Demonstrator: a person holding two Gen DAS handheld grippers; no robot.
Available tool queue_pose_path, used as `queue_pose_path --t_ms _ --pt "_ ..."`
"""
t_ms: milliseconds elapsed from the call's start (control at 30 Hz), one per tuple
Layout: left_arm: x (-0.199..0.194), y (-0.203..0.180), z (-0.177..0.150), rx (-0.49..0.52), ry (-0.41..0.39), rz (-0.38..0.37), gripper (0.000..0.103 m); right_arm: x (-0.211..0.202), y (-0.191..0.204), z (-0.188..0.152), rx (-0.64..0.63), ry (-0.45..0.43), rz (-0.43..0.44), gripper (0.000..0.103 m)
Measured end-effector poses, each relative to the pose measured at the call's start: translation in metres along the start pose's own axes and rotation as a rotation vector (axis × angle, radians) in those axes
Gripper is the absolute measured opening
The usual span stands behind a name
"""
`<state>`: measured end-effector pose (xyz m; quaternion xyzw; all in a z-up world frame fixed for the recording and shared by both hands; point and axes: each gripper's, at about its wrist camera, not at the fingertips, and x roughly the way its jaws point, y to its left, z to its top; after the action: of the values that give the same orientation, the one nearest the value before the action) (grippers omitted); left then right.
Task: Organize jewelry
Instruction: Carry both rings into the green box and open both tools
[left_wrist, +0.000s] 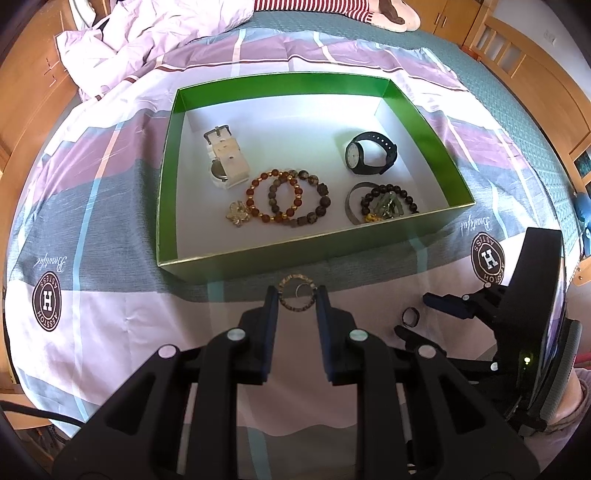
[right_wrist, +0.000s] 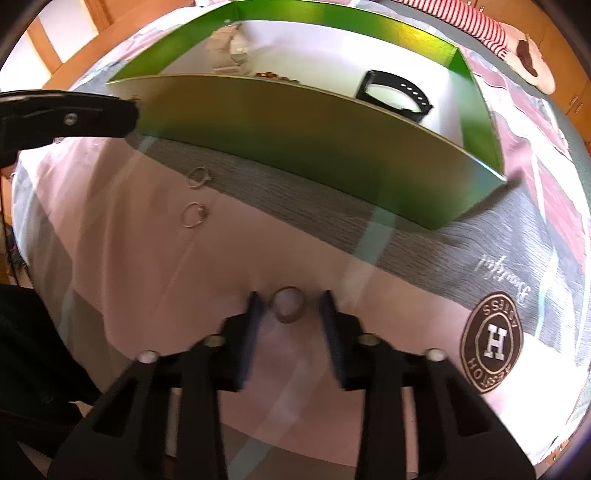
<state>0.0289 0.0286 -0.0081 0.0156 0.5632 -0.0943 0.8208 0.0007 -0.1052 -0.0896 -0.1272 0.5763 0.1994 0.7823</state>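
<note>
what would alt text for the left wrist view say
The left gripper clamps a patterned bangle on a striped bedspread, just before an open green box holding two watches and beaded bracelets. The right gripper straddles a dark ring.

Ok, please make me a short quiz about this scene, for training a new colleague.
1. True or false: the white watch and the black watch both lie inside the green box.
2. What sits between the right gripper's jaws? A) dark ring B) coin C) key
3. How many thin rings lie loose on the bedcover in the right wrist view?
Key: 1 true; 2 A; 3 two.
</note>
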Motion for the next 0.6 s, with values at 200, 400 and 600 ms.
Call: queue_pose_path --t_ms 200,400,600 --pt "-0.002 0.001 0.001 -0.004 -0.005 0.000 0.021 -0.011 0.008 0.005 -0.018 -0.040 0.008 0.019" --pt "-0.015 0.003 0.011 -0.021 -0.051 -0.016 0.021 -0.067 -0.006 0.029 0.048 -0.239 0.043 0.019" --pt "-0.023 0.009 0.050 -0.041 -0.139 -0.043 0.021 -0.086 -0.033 0.068 0.176 -0.348 0.038 0.019"
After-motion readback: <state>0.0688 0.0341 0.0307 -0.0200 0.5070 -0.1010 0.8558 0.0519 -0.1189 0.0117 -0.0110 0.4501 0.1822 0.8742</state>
